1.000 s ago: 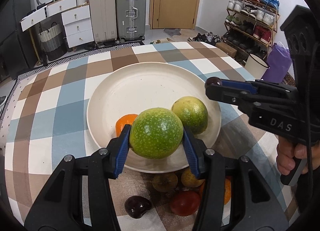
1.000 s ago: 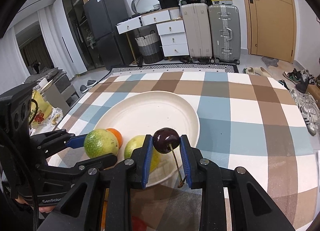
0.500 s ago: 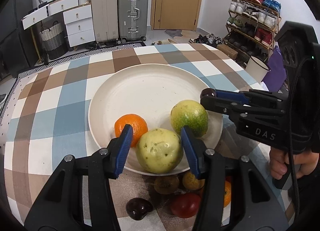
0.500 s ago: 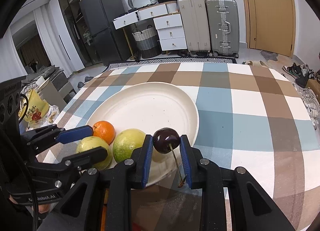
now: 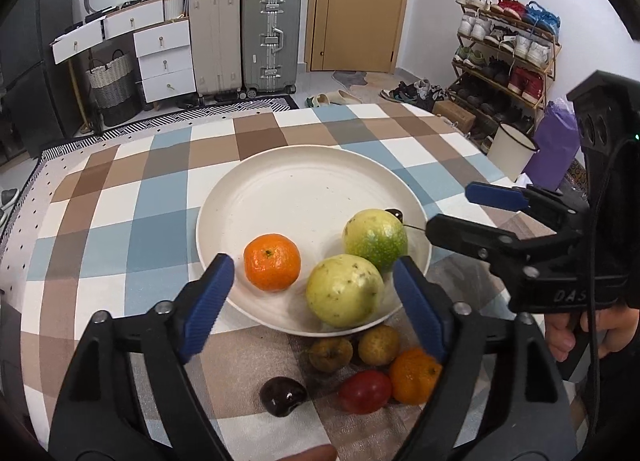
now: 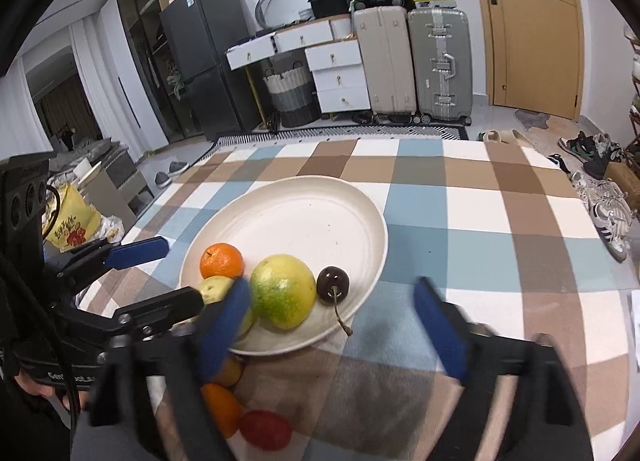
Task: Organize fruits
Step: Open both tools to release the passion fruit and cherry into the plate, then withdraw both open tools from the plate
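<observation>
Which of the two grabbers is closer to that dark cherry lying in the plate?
Right. The right gripper has its opening jaws just in front of the cherry, which lies free between them. The left gripper is farther off, by the pale yellow-green fruit.

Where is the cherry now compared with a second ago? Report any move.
Yes. The cherry dropped from the opening right gripper onto the plate.

Left gripper [image 5: 308, 297], right gripper [image 6: 334, 331]: fingers opening, nothing gripped.
</observation>
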{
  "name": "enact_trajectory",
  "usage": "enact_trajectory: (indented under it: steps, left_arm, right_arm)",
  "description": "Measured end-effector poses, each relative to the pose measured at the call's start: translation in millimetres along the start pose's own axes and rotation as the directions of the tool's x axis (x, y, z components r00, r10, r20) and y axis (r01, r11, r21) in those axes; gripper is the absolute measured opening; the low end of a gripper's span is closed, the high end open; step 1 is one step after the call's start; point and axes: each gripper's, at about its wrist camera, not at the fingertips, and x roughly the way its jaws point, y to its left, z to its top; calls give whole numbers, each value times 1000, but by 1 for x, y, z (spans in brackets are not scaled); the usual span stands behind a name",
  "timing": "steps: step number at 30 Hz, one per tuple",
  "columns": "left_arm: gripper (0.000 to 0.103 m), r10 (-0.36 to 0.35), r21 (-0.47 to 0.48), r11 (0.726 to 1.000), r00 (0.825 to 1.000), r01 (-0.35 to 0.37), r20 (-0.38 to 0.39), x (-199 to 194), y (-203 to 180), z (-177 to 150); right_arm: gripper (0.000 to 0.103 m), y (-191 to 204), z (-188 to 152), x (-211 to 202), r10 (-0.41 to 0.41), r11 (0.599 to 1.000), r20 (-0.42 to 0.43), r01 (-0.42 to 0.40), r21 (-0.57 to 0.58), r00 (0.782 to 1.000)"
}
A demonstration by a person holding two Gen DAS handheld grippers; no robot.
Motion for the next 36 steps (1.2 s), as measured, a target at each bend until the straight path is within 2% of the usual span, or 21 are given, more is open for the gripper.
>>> enact_trajectory:
  steps: [5,8,11,16,21,24,36]
  left_arm:
    - [87,6,-26,1000,1000,-6,-8,-13,5,-7]
    - [103,26,-38,999,1000,-26,-4,-23,9,-12]
    - [102,43,-50,998,999,-42,10,-34,13,-17]
    - [102,65,-58,996,998,-64,16,-51,19,-29]
    - [102,82,-57,995,997,-81,15,-61,22,-42]
    - [102,105,-57,993,994,-105,-3,-60,25,-52]
    - [102,103,-70,992,993,-107,-58,-49,28,-76]
  right_arm:
    - [102,-3,-5,-14,-31,998,0,31,46,1000]
    - [103,-1,-9,-24,-42,998,8,42,38,999]
    - [103,6,-14,-34,-28,999,-2,28,17,1000]
    - [103,22,-24,-47,-71,997,-13,70,-41,997]
    - [103,27,-35,-51,-62,997,-43,60,-45,997]
    - [103,28,-44,-48,-62,997,-69,60,-38,996]
    - [103,23,-68,-43,-105,994,-120,103,-27,987]
